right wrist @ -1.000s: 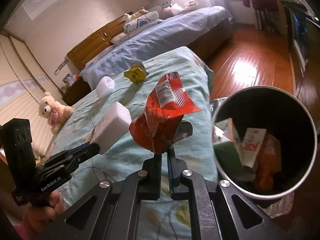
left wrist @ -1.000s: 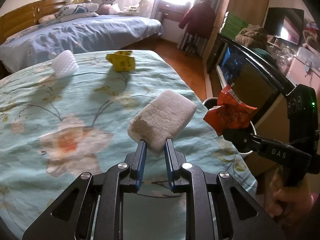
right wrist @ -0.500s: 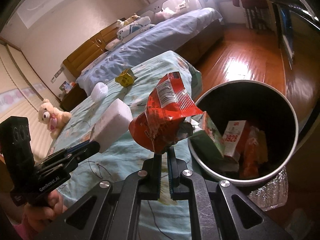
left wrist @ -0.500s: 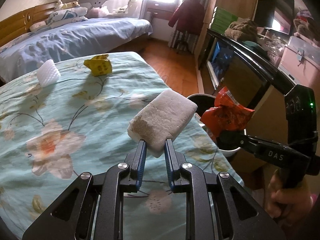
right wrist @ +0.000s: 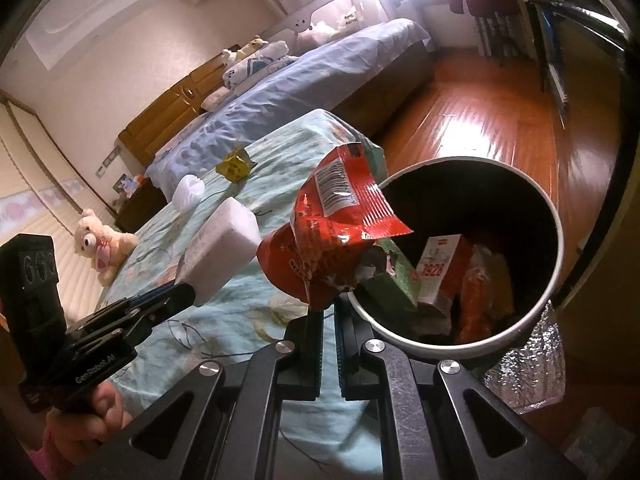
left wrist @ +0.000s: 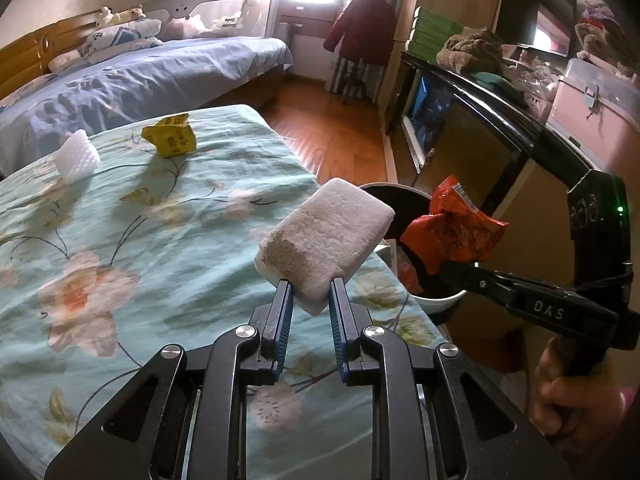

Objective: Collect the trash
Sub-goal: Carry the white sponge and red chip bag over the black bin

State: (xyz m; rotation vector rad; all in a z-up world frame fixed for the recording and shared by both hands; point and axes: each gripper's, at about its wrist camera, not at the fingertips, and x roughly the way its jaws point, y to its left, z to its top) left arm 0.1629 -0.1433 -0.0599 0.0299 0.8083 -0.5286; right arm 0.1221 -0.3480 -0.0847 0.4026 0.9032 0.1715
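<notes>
My left gripper [left wrist: 311, 286] is shut on a white foam block [left wrist: 326, 240] and holds it above the bed's right edge; the block also shows in the right wrist view [right wrist: 222, 246]. My right gripper [right wrist: 329, 308] is shut on a red snack wrapper [right wrist: 336, 220], held at the near rim of a round trash bin [right wrist: 554, 256] that holds several packages. The wrapper [left wrist: 452, 232] and bin [left wrist: 438, 304] also show in the left wrist view. A yellow crumpled wrapper [left wrist: 170, 142] and a white foam net [left wrist: 76, 156] lie on the floral bed cover [left wrist: 140, 240].
A second bed with blue bedding [left wrist: 140, 76] stands behind. A dark TV cabinet [left wrist: 480, 136] runs along the right wall beside the bin. A wooden floor [right wrist: 492, 120] lies between. A teddy bear [right wrist: 100, 244] sits at the bed's far side.
Both grippers have moved toward the bin with their loads. The red wrapper now sits over the bin's near rim, and the bin shows nearer in the left wrist view.
</notes>
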